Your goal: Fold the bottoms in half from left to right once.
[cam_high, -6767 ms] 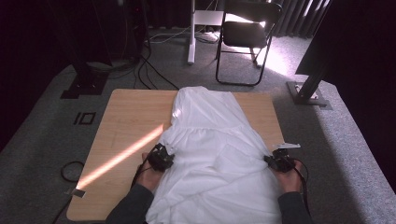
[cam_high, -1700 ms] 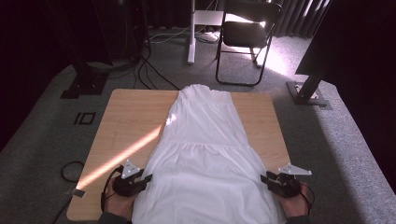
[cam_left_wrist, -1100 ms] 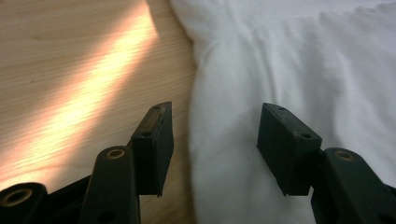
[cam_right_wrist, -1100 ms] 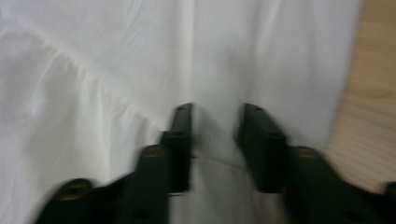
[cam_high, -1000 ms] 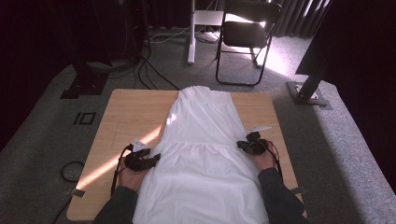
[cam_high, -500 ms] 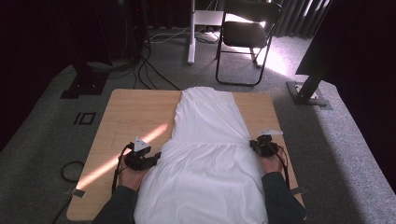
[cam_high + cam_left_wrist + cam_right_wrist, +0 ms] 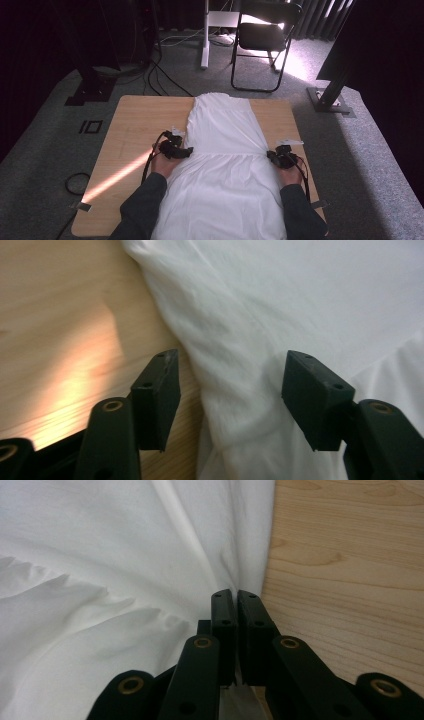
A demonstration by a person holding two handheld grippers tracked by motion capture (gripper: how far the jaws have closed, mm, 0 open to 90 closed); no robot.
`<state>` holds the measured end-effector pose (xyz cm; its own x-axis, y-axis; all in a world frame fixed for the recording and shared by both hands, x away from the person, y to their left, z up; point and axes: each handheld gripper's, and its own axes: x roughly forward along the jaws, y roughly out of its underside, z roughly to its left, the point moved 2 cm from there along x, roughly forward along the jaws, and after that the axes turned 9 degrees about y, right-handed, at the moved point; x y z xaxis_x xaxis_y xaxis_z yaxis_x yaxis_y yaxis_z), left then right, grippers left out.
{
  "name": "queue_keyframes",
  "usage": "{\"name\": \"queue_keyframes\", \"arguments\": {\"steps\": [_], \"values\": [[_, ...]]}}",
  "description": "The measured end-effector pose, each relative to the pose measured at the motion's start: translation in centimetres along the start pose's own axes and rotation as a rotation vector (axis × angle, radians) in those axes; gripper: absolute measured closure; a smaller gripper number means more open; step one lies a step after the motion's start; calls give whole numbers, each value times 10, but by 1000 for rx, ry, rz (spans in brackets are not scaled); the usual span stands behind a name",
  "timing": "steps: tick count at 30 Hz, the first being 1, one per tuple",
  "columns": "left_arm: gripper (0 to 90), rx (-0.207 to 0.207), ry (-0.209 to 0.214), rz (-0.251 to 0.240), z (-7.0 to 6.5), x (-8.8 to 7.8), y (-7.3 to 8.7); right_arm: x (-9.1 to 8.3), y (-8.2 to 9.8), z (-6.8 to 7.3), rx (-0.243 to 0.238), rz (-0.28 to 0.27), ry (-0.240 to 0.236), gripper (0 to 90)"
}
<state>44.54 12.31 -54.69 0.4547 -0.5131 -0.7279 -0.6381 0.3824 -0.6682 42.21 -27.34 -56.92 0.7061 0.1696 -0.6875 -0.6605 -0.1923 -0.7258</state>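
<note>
The left gripper (image 7: 227, 400) has just been opening, fingers released astride the white dress (image 7: 225, 165) edge; the right gripper (image 7: 237, 597) seems clenched on the dress's other edge.

The setting is a recording studio or lab space, not a home. A plain wooden bench (image 7: 135, 130) stands on grey carpet (image 7: 45, 150), enclosed by black curtains (image 7: 45, 35). Loose cables (image 7: 165, 75) run across the floor on the far side, near metal stand bases (image 7: 330, 102) and a black folding chair (image 7: 262, 35).
</note>
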Motion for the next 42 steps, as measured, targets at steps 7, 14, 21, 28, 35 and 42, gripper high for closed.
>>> {"name": "queue_keyframes", "arguments": {"steps": [7,14,21,28,35,42], "values": [[852,47,-39,-7,-2,-1,17,-2,3,2,-16,-7,-25,867],[859,76,-13,-11,-21,-40,67,-33,36,21,-20,-1,-141,868],[843,70,63,-30,-50,-81,124,-81,82,45,-69,24,-220,868],[563,67,39,-98,-46,-93,113,-98,77,48,-125,-8,-213,567],[541,78,23,-124,-41,-83,86,-77,5,53,-182,-92,-214,806],[540,69,40,-76,-43,-63,93,-22,-37,75,-203,-53,-216,702]]}}
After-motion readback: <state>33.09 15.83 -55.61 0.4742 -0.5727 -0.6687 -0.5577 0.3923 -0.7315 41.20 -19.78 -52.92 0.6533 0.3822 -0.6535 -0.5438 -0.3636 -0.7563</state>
